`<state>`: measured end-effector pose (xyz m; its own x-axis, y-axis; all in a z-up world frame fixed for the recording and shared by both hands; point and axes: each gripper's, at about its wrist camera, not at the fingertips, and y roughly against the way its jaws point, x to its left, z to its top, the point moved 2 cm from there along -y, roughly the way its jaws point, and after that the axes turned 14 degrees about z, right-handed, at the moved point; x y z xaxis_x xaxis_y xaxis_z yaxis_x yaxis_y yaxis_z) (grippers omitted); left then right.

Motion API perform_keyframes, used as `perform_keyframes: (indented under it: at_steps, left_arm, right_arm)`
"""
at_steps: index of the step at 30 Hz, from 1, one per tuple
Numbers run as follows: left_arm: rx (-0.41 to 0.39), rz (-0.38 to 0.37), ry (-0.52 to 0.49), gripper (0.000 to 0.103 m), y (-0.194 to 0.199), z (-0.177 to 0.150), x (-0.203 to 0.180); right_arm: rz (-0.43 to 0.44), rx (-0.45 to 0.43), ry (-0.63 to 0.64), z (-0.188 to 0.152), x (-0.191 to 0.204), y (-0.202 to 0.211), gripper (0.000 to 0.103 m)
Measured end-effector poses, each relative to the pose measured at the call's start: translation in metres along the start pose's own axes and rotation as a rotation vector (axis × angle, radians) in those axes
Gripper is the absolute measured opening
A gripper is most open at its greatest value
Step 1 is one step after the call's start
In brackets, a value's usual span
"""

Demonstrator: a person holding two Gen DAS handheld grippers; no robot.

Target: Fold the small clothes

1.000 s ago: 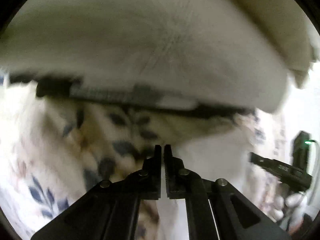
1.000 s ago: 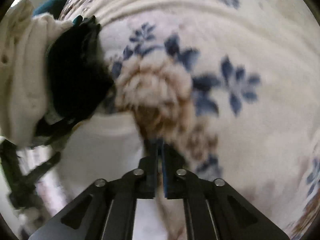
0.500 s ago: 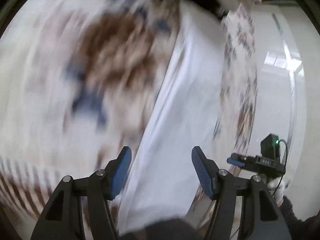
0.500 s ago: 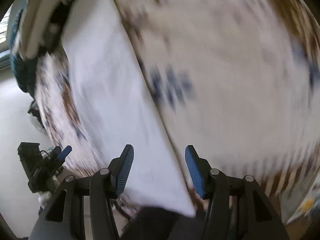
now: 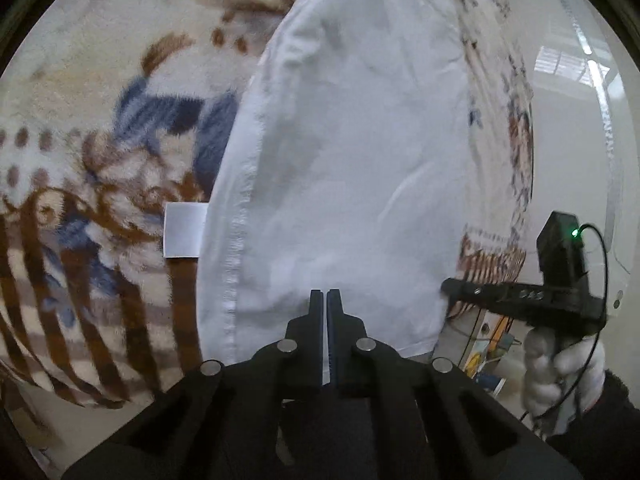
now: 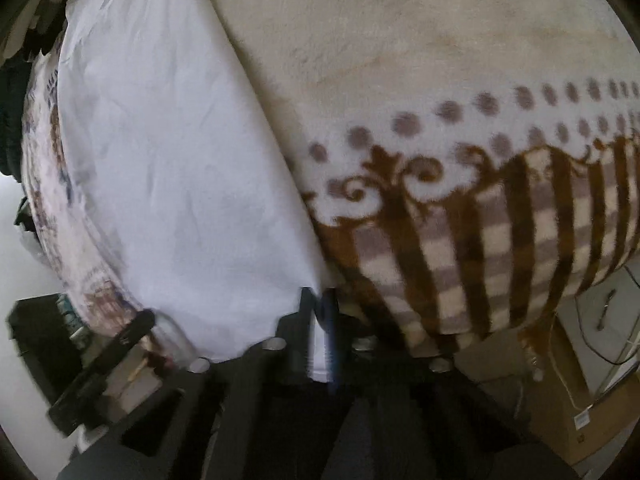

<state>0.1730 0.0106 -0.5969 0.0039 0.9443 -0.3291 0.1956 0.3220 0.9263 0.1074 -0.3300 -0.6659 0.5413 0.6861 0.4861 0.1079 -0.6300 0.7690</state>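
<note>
A white cloth garment point(image 5: 344, 168) lies flat and long on a patterned fleece blanket point(image 5: 80, 160); a white label point(image 5: 182, 230) sticks out at its left hem. My left gripper point(image 5: 325, 300) is shut on the garment's near edge. My right gripper point(image 6: 320, 304) is shut on the garment's point(image 6: 168, 168) near right corner, with white cloth between the fingers. The right gripper also shows in the left wrist view point(image 5: 516, 300), at the garment's right near corner, held by a gloved hand.
The blanket point(image 6: 460, 140) covers the work surface and hangs over its near edge. Dark clothes point(image 6: 16, 92) lie at the far left in the right wrist view. A cardboard box and cables point(image 6: 592, 364) sit lower right; the pale floor point(image 5: 572, 140) lies to the right.
Both grippers were shut a second ago, open half a second ago, and are now shut again on the garment's near edge. The garment now lies spread out lengthwise.
</note>
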Motion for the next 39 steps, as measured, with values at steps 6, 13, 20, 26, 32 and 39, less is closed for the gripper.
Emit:
perform_keyframes:
  at_steps: [6, 13, 20, 26, 32, 39]
  left_arm:
    - [-0.022, 0.031, 0.015, 0.000, 0.007, -0.001, 0.012]
    - [0.052, 0.011, 0.052, 0.016, -0.003, 0.010, 0.040]
    - [0.022, -0.001, 0.058, 0.014, -0.014, 0.016, 0.031]
    - [0.071, 0.046, 0.061, 0.007, -0.027, 0.019, 0.023]
    - [-0.005, 0.013, -0.020, 0.056, 0.034, 0.056, -0.001]
    - [-0.231, -0.088, 0.057, 0.068, 0.080, 0.195, -0.029]
  right_arm:
    - [-0.042, -0.068, -0.007, -0.008, -0.006, 0.024, 0.001]
    - [-0.078, 0.039, 0.044, 0.003, -0.003, 0.015, 0.020]
    - [-0.036, 0.038, 0.022, -0.004, 0.001, -0.005, 0.035]
    - [-0.114, -0.007, 0.013, -0.017, 0.005, -0.035, 0.003]
    - [-0.027, -0.004, 0.037, -0.001, 0.037, 0.001, 0.058]
    - [0.078, -0.133, 0.186, 0.092, 0.121, 0.069, 0.071]
